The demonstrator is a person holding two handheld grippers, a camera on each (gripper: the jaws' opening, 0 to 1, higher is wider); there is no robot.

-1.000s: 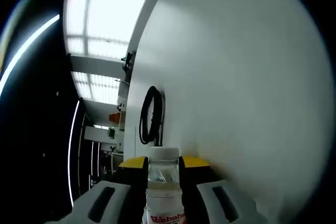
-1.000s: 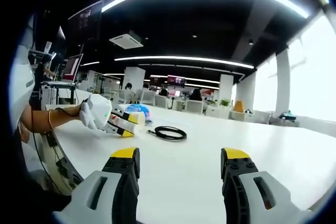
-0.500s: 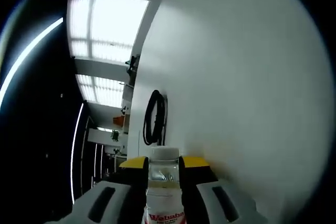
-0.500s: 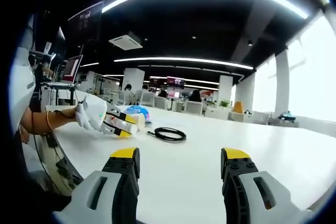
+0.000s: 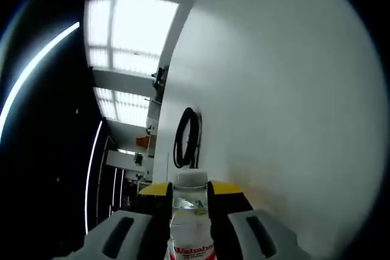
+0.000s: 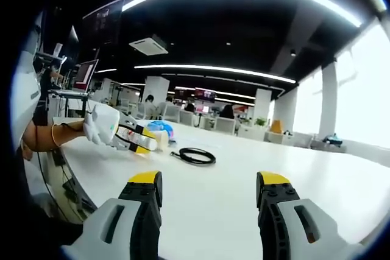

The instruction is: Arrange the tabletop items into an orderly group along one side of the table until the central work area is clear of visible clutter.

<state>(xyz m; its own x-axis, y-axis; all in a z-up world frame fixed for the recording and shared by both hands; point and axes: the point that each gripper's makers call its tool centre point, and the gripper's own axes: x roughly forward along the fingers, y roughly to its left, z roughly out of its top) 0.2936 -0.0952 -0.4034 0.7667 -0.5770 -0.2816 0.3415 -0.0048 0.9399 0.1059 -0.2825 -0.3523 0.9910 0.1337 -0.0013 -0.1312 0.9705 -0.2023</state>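
Your left tongs gripped the bottle near the cable on the desk; your right tongs stood wide, empty

Table: my white table spans the lower half of the right gripper view; in the left gripper view it fills the right side.
Cable: a black coiled cable lies on it left of centre; left gripper view, centre.
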